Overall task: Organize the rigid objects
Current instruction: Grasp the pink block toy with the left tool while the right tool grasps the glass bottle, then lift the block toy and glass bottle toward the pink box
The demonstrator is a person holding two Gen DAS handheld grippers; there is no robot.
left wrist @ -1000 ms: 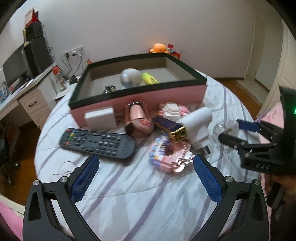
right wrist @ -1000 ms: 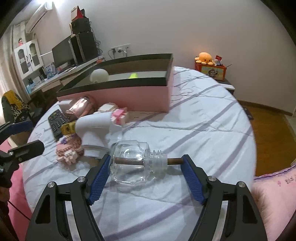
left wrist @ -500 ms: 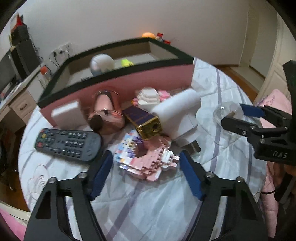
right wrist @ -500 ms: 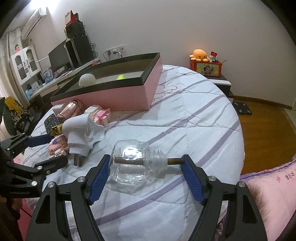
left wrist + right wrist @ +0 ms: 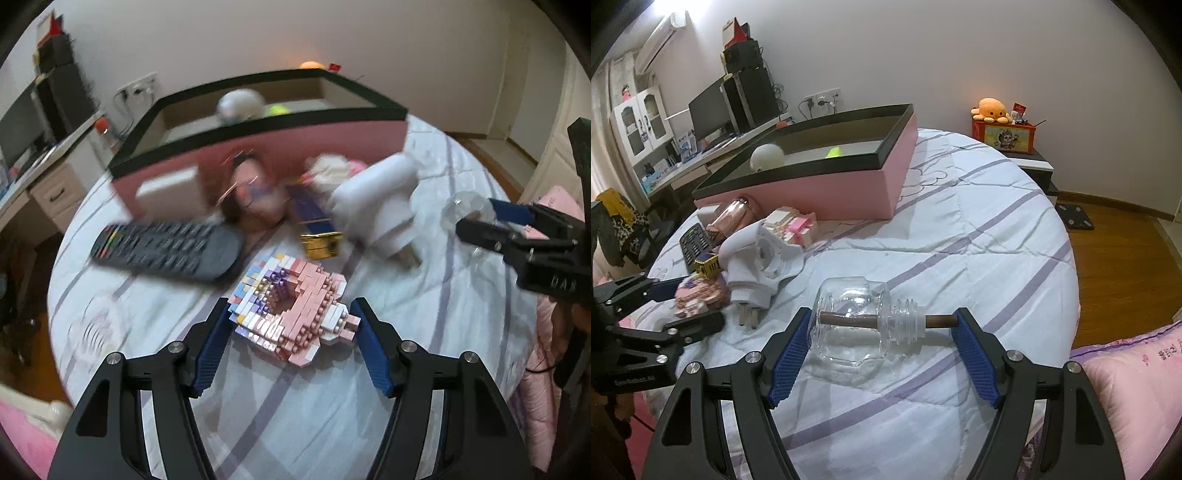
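Observation:
A pink brick-built model (image 5: 291, 317) lies on the striped bedspread between the blue pads of my left gripper (image 5: 290, 345), whose jaws stand close against its sides. It also shows in the right wrist view (image 5: 700, 295). My right gripper (image 5: 881, 345) is shut on a clear glass bottle (image 5: 857, 321) with a brown stick through its neck, one pad on the bottle's base and the other on the stick's end. The pink box with a black rim (image 5: 266, 147) stands behind, holding a white ball (image 5: 240, 103) and a yellow-green object (image 5: 277, 109).
Between the box and the grippers lie a black remote (image 5: 166, 247), a white plug adapter (image 5: 376, 206), a gold-ended dark box (image 5: 317, 229), a pink cup (image 5: 735, 218) and a small white box (image 5: 166, 192). A pink pillow (image 5: 1137, 391) lies at right. A desk (image 5: 687, 162) stands left.
My left gripper has moved forward and down over the pink brick model and its jaws have narrowed around it. The right gripper keeps the glass bottle and has shifted little.

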